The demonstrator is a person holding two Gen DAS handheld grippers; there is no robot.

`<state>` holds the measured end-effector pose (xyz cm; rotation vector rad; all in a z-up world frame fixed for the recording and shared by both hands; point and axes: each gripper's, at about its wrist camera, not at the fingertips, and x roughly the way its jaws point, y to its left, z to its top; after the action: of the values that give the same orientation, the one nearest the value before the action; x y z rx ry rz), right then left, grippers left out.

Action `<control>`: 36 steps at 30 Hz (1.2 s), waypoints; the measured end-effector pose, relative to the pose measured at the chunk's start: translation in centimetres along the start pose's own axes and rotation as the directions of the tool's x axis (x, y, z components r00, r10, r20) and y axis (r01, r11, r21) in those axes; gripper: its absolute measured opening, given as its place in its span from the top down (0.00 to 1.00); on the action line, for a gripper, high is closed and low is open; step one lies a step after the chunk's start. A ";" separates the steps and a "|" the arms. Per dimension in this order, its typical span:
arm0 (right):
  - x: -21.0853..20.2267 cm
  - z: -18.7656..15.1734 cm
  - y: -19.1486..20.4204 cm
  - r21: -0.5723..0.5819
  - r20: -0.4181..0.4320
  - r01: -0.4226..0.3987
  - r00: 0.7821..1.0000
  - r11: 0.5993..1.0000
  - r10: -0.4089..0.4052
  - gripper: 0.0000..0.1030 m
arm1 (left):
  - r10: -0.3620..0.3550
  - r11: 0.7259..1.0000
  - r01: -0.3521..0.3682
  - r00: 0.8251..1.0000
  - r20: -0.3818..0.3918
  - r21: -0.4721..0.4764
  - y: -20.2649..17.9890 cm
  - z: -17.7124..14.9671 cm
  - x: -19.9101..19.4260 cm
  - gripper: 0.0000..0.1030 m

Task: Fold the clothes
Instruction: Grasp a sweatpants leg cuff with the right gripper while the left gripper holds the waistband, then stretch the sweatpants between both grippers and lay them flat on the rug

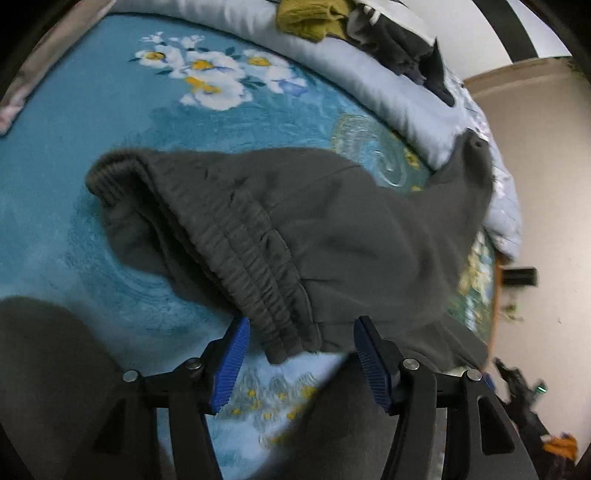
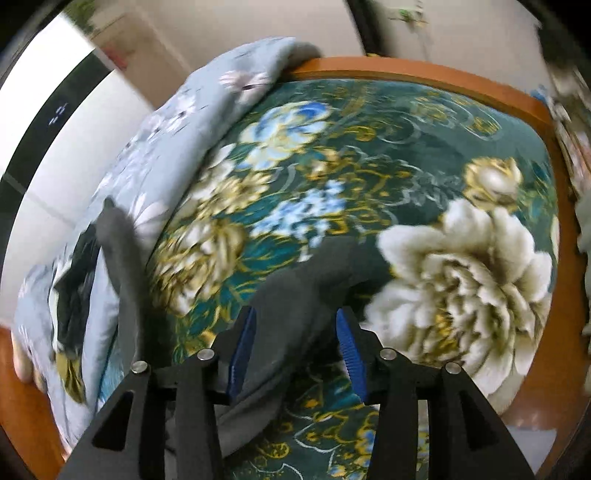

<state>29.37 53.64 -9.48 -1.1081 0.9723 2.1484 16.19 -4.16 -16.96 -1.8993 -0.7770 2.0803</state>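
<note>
grey sweatpants lie spread on a blue flowered blanket in the left wrist view, the ribbed elastic waistband running from the upper left down toward the camera and folded over so that its inner face shows. the left gripper has its two blue pads wide apart, with the end of the waistband lying just ahead of the gap and neither pad pressing on it. one leg of the pants reaches away to the right and up onto a pale blue quilt that runs along the far side of the bed. on that quilt sit a mustard yellow garment and a pile of dark clothes. more grey cloth fills the lower left corner, too close to make out. in the right wrist view, the pants show as a grey fold on a dark green part of the blanket with large cream and gold flowers. the right gripper has its pads apart, and the cloth passes between them, lying against the left pad while the other pad stands clear of it. a second grey strip rises to the left over the edge of the quilt. an orange wooden bed frame curves round the far edge, though this view is blurred.
</note>
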 end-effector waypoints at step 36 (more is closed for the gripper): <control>5.1 -5.1 5.4 -0.084 -0.205 -0.084 0.977 0.993 0.065 0.54 | 0.111 0.888 -0.210 0.962 0.250 0.410 -4.9 -3.3 2.6 0.42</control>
<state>25.15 47.01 -13.91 -1.3769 1.0270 2.1916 18.12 2.00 -16.79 -1.5504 -0.1609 2.3478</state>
